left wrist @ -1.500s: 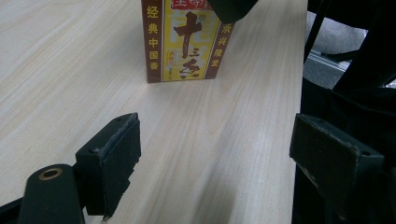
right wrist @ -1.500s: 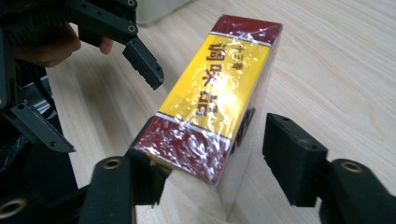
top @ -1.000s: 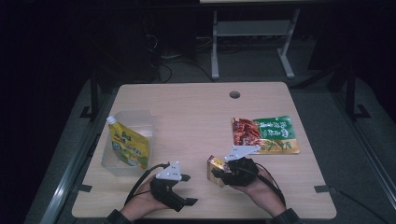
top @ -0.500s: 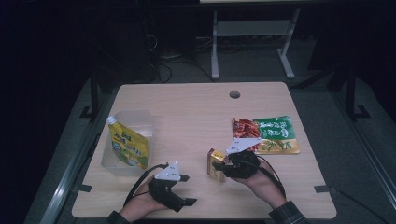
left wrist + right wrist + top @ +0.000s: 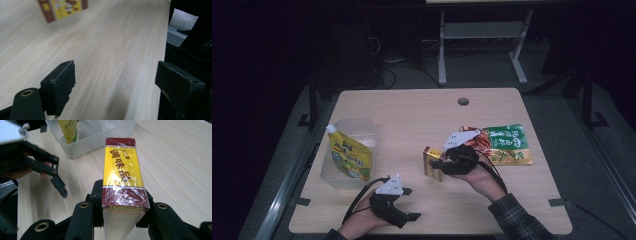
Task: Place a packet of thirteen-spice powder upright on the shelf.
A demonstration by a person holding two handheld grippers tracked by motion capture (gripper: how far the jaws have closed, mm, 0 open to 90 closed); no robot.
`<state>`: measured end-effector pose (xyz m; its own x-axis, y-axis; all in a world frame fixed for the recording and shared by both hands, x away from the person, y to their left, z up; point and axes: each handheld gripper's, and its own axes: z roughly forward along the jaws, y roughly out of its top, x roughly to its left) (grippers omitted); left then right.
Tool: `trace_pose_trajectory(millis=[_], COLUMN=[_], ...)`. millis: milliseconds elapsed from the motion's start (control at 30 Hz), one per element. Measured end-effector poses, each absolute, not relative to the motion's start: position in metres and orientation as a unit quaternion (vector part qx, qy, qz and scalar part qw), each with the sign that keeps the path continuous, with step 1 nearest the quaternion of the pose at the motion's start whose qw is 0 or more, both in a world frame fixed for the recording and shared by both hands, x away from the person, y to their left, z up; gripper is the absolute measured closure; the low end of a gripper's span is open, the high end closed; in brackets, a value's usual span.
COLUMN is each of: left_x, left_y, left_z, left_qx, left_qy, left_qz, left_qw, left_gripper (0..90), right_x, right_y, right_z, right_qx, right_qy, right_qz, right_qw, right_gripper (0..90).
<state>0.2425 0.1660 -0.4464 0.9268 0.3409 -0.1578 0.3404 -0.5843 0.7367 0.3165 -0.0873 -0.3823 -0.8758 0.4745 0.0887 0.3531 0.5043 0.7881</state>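
A yellow and dark red box (image 5: 432, 164) wrapped in clear film is clamped between the jaws of my right gripper (image 5: 443, 161), just above the table in the front middle. In the right gripper view the box (image 5: 123, 175) sticks out forward, pressed by both pads of the gripper (image 5: 123, 197). My left gripper (image 5: 411, 204) rests near the front edge, left of the box, open and holding nothing. In the left gripper view its jaws (image 5: 116, 67) stand wide over bare wood, with the box (image 5: 62, 8) far ahead.
A clear plastic tub (image 5: 362, 129) at the left holds a yellow spout pouch (image 5: 348, 156). A red snack bag (image 5: 482, 140) and a green one (image 5: 508, 145) lie flat at the right. A round cable hole (image 5: 463, 101) sits near the far edge.
My right gripper has lifted the box and carried it a little left and away from the front edge. The left gripper has stayed where it was.
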Motion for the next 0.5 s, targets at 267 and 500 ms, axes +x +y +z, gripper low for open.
trace_pose_trajectory(millis=[267,500], left_x=[0.243,0.241], left_y=[0.166,0.165], left_z=[-0.447,-0.447], left_qx=[0.884,0.883], left_qy=[0.198,0.2], left_qz=[-0.002,-0.008], left_qw=[0.423,0.425], left_gripper=[15.9,16.0], right_x=[0.34,0.358], right_y=[-0.063,-0.038], right_z=[-0.373,-0.362], right_qx=[0.215,0.174], right_qy=[0.866,0.871], right_qz=[0.447,0.455], right_qw=[0.068,0.068], right_gripper=[67.0,67.0])
